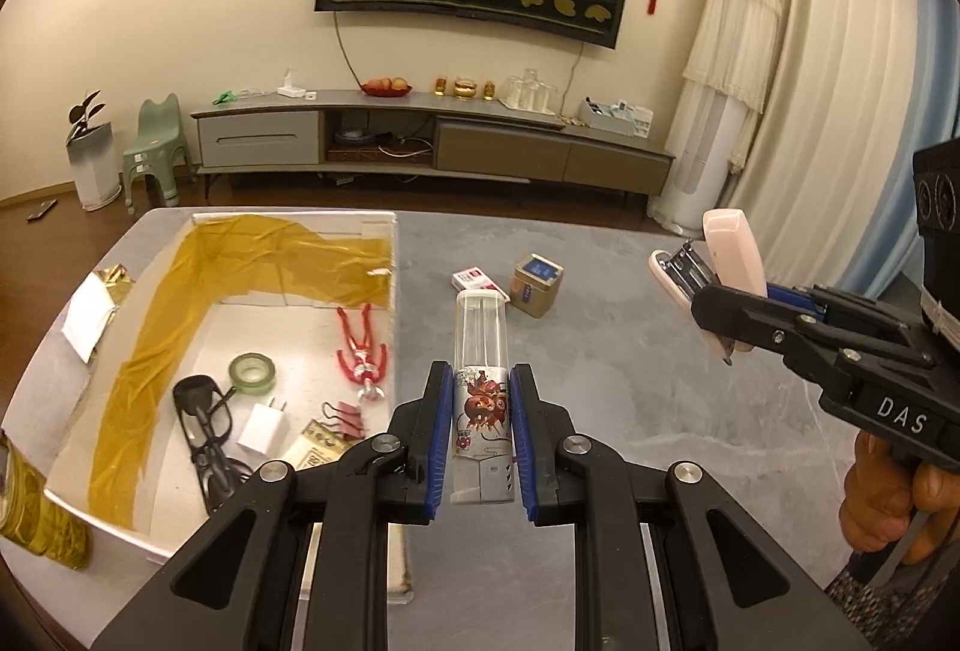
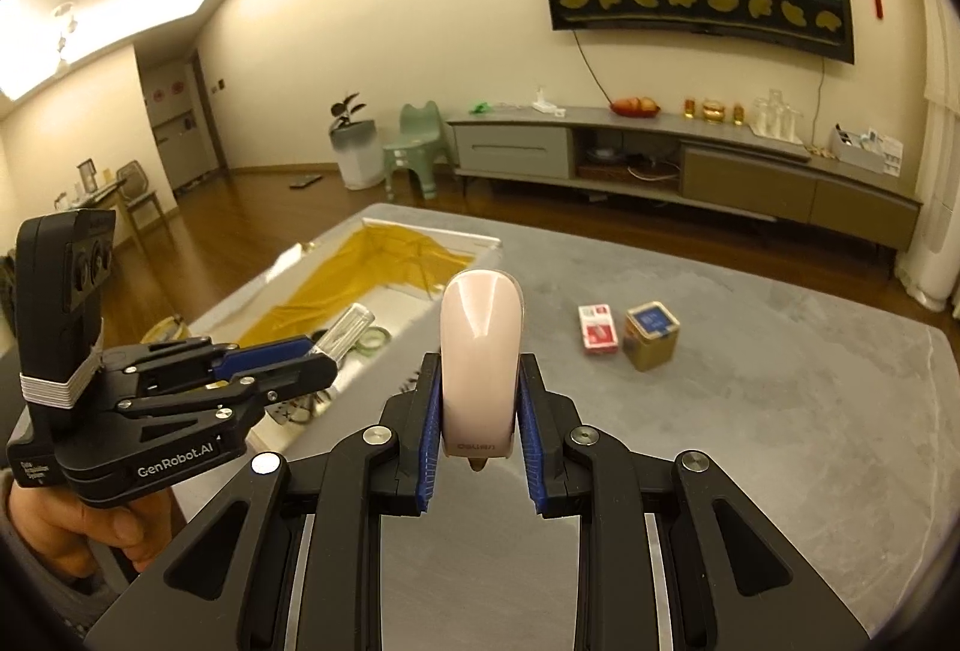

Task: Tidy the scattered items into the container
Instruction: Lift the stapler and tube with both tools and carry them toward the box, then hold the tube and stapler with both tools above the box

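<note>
My left gripper (image 1: pixel 480 381) is shut on a clear plastic dispenser (image 1: pixel 482 351) with a cartoon label, held just right of the white box's (image 1: pixel 384 267) right wall. My right gripper (image 2: pixel 479 369) is shut on a pale pink stapler (image 2: pixel 479 351); the left wrist view shows the stapler (image 1: pixel 729 267) lifted above the table at the right. A red card pack (image 1: pixel 476 280) and a gold tin with a blue lid (image 1: pixel 536 285) lie on the grey table (image 1: pixel 630 381). Inside the box are yellow fabric (image 1: pixel 180 303), glasses (image 1: pixel 207 429), a green tape roll (image 1: pixel 252 372), a white charger (image 1: pixel 264 429), binder clips and a red knot ornament (image 1: pixel 360 351).
A gold foil packet (image 1: pixel 96 303) lies left of the box and a yellowish bag (image 1: pixel 30 507) sits at the table's near-left corner. Beyond the table stand a low TV cabinet (image 1: pixel 420 141), a green stool (image 1: pixel 153 153) and a white floor-standing unit (image 1: pixel 708 159). A hand (image 1: pixel 900 501) holds the right gripper.
</note>
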